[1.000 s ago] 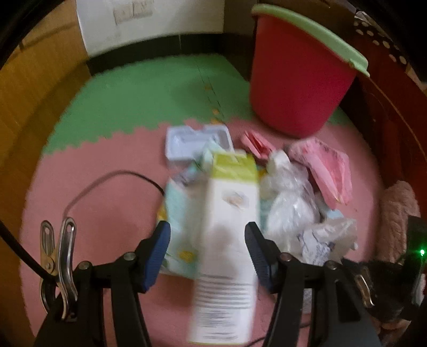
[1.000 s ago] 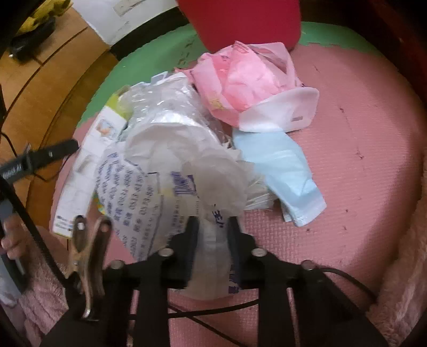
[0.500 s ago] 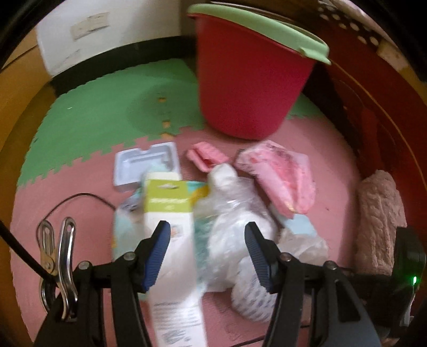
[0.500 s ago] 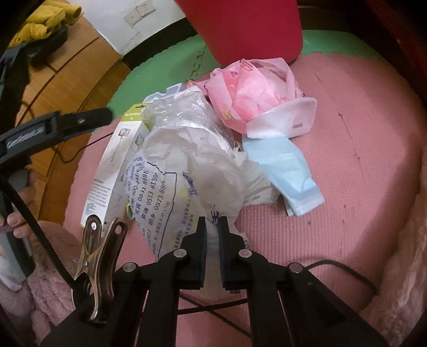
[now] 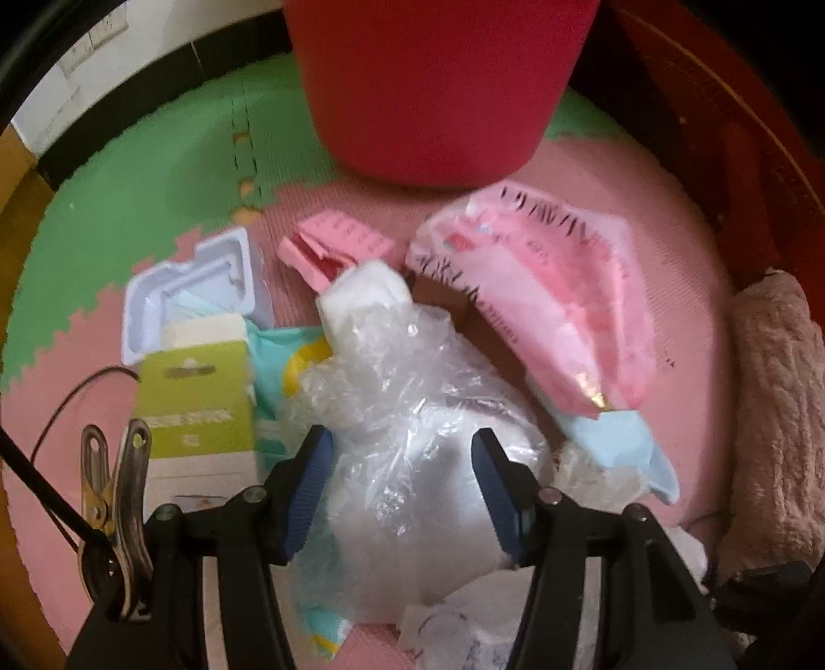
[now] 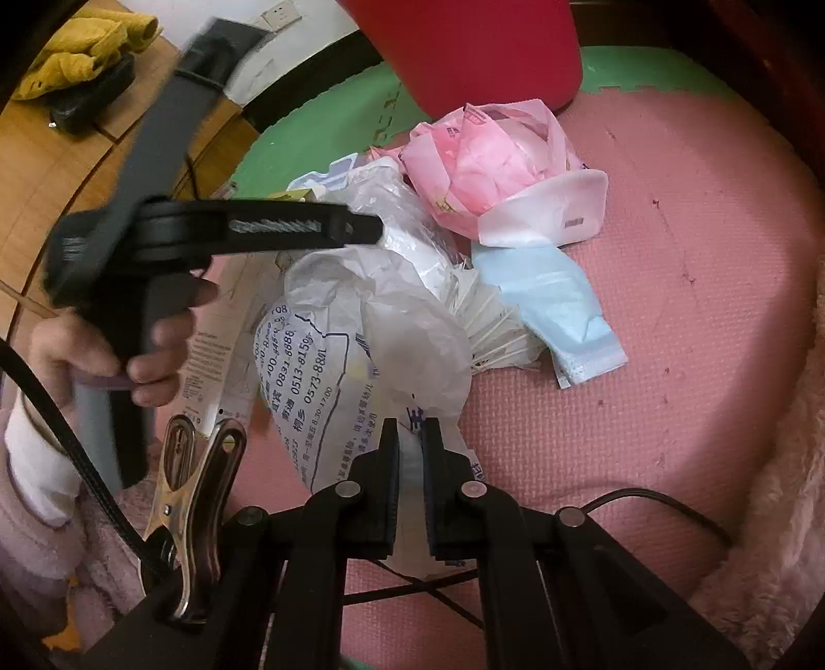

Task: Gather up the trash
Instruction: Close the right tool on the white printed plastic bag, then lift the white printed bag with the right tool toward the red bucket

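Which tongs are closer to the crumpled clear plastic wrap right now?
Left. The left tongs straddle the clear plastic wrap, open. The right tongs sit nearer the person, shut on the printed white bag.

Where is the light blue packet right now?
In the right wrist view the light blue packet lies on the pink mat, right of the trash pile, just below the pink plastic bag and beside the spilled cotton swabs.

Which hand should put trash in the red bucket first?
Probably the right. The right gripper is already shut on the printed white bag, ready to carry to the red bucket. The left gripper is open over the clear plastic.
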`<state>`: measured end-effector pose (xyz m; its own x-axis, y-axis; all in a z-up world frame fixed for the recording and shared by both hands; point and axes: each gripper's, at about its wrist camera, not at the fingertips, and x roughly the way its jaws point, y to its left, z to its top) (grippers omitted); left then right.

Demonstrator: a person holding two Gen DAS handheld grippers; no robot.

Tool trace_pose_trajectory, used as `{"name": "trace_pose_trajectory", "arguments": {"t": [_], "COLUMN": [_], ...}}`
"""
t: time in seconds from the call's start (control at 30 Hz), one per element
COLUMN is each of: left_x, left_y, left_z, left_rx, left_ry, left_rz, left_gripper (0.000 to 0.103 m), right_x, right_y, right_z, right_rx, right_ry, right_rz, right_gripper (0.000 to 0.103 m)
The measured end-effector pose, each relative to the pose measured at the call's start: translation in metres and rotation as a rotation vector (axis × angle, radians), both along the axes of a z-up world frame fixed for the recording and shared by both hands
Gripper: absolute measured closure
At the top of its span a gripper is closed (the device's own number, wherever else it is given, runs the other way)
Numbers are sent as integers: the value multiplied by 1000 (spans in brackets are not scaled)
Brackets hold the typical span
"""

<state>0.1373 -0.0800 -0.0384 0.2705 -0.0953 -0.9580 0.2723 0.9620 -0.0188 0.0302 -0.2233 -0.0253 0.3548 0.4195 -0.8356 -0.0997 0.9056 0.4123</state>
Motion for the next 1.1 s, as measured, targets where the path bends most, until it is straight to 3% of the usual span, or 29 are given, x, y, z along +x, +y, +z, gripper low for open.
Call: {"name": "trace_pose_trajectory", "arguments": {"t": [0.17, 0.27, 0.5, 0.6, 1.1], "left_x": [-1, -3, -5, -4, -33], "left_y": [-4, -8, -6, 3, 38], "left_z": [-11, -14, -8, -1, 56], "left_rx": [20, 42, 68, 28, -113], "left_ry": [-7, -32, -95, -94, -202], "left_rz": [-21, -40, -37, -12, 63], "left_gripper": [44, 45, 79, 84, 90], "right_x": [1, 1, 3, 5, 18], "right_y": [-1, -1, -4, -7, -6], "right_z": [-2, -2, -8, -13, -33], "right_rx": [5, -6, -28, -29, 13], "right_ry": [2, -1, -4, 3, 41], "right_rz": [4, 0, -37, -49, -23], "right_gripper": [90, 80, 61, 53, 51]}}
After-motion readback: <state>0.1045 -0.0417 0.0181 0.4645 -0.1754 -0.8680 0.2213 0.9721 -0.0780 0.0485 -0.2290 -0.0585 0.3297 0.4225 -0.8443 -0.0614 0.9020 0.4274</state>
